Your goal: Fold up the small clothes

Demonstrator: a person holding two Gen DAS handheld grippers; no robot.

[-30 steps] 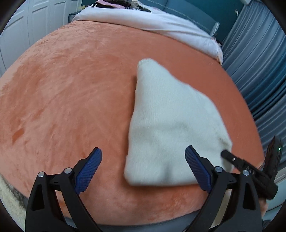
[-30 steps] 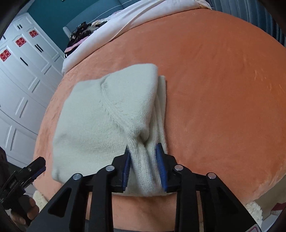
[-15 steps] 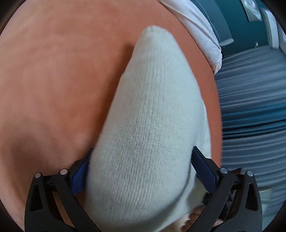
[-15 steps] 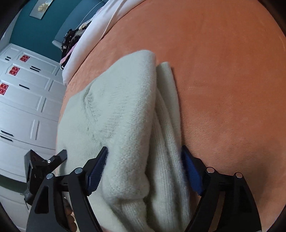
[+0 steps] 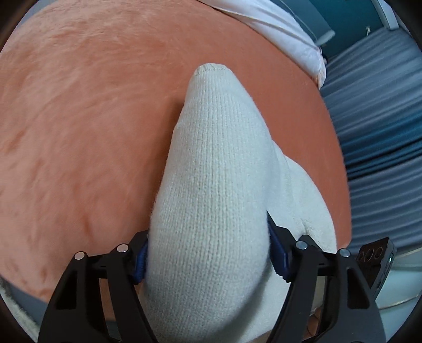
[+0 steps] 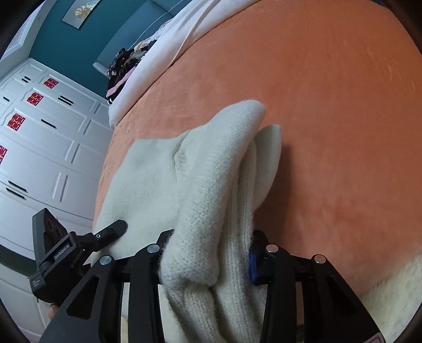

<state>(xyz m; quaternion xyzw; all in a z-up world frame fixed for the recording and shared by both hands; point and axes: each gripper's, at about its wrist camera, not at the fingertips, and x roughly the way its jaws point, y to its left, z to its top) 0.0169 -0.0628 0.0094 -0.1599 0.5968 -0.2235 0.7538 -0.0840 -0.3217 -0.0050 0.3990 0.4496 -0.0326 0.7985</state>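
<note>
A cream knit garment (image 5: 211,163) lies folded on the orange plush blanket (image 5: 79,118). My left gripper (image 5: 208,263) has its near edge bunched between its blue pads (image 5: 277,261); the jaws are closing and both pads press into the knit. In the right wrist view the garment (image 6: 147,179) has its ribbed fold gathered in my right gripper (image 6: 208,263), whose jaws are also closing on it. One blue pad (image 6: 253,266) shows; cloth hides the other. The left gripper's finger (image 6: 113,229) rests at the garment's left edge.
A white sheet (image 5: 277,23) and a heap of dark clothes (image 6: 124,63) lie at the bed's far end. White wardrobe doors (image 6: 39,145) stand to one side, blue curtains (image 5: 382,132) to the other. A cream fluffy rug (image 6: 390,295) shows below the bed edge.
The left gripper went from open over the blanket to closed around the garment's edge. The right let go of the ribbed fold, opened wide, then closed on a thicker bunch.
</note>
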